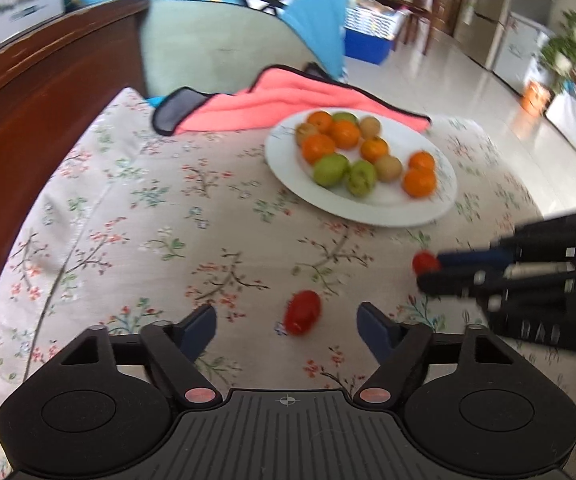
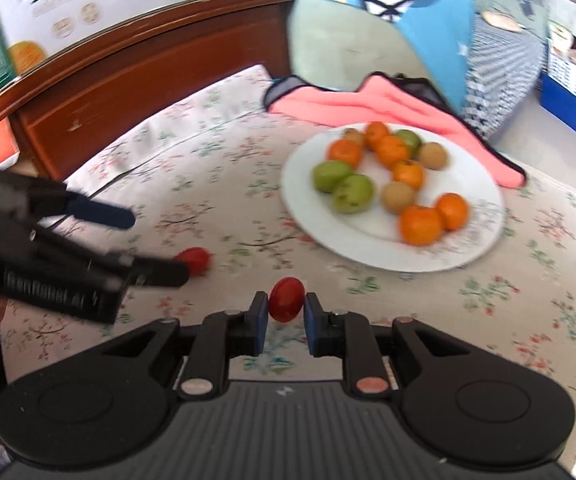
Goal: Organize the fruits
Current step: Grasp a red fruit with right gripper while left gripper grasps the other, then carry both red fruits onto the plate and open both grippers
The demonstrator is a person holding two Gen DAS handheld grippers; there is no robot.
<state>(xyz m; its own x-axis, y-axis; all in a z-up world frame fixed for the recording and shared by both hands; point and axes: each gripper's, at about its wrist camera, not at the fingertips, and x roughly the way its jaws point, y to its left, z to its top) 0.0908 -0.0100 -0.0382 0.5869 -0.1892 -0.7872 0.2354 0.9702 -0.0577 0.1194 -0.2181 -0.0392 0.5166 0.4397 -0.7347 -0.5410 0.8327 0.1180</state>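
Observation:
A white plate point(image 1: 368, 216) point(image 2: 368, 258) on the floral cloth holds several oranges point(image 1: 419, 182), green fruits point(image 1: 331, 170) and brownish fruits point(image 1: 388, 168). A red cherry tomato point(image 1: 302, 312) lies on the cloth between the blue pads of my left gripper point(image 1: 288, 322), which stands open around it without touching. In the right wrist view that tomato point(image 2: 196, 260) lies beside the left gripper point(image 2: 156, 246). My right gripper point(image 2: 286, 308) is shut on a second red tomato point(image 2: 286, 298), held just above the cloth. The left wrist view shows the right gripper point(image 1: 428, 270) with that tomato point(image 1: 425, 262) at the right.
A pink cloth point(image 1: 288, 96) with black trim lies behind the plate. A dark wooden board point(image 1: 28, 120) borders the cloth on the left, with a printed carton point(image 2: 48, 20) beyond it. A blue garment point(image 1: 320, 20) hangs over the back. Tiled floor point(image 1: 468, 92) lies to the right.

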